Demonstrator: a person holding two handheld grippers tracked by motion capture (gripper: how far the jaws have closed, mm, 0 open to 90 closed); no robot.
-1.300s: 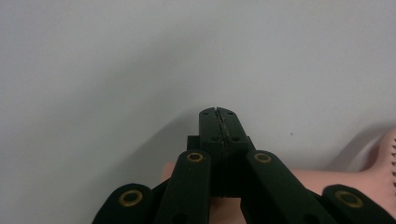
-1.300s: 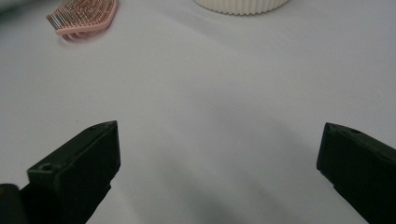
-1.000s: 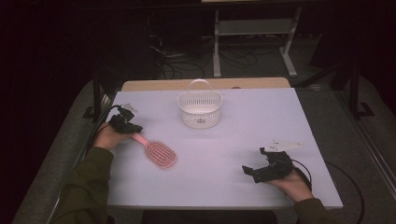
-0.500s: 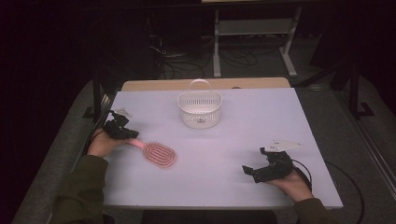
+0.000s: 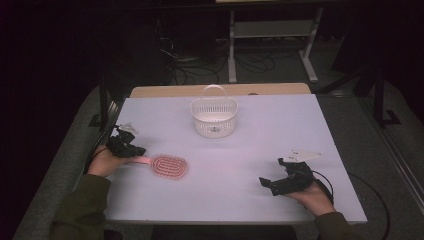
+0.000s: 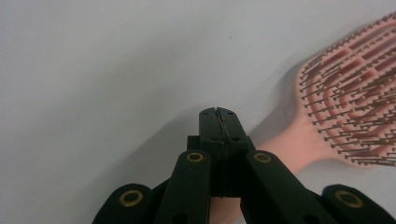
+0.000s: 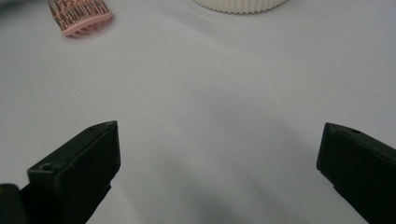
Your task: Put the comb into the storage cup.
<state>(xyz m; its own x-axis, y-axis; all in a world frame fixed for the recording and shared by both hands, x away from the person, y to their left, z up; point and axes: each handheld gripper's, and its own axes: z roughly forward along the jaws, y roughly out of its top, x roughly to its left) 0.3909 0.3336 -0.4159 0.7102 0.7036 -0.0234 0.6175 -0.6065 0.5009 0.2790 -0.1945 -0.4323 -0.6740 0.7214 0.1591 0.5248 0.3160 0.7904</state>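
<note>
High view: we note the pink oval hairbrush (image 5: 167,165) lying flat on the matte table (image 5: 250,150), at 7 o'clock from the white ribbed basket (image 5: 214,118). Left gripper (image 5: 131,149) sits at its handle.

Left gripper view: jaws pressed together, empty; bristled, slotted head at 2 o'clock.

Right gripper view: blocky black jaws spread wide, empty.

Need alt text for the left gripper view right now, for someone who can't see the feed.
The left gripper has its two black jaws shut flat against each other, nothing between them, just over the pale table. A pink hairbrush lies bristles up to the right; its handle runs down behind the jaws, and contact cannot be told.
</note>
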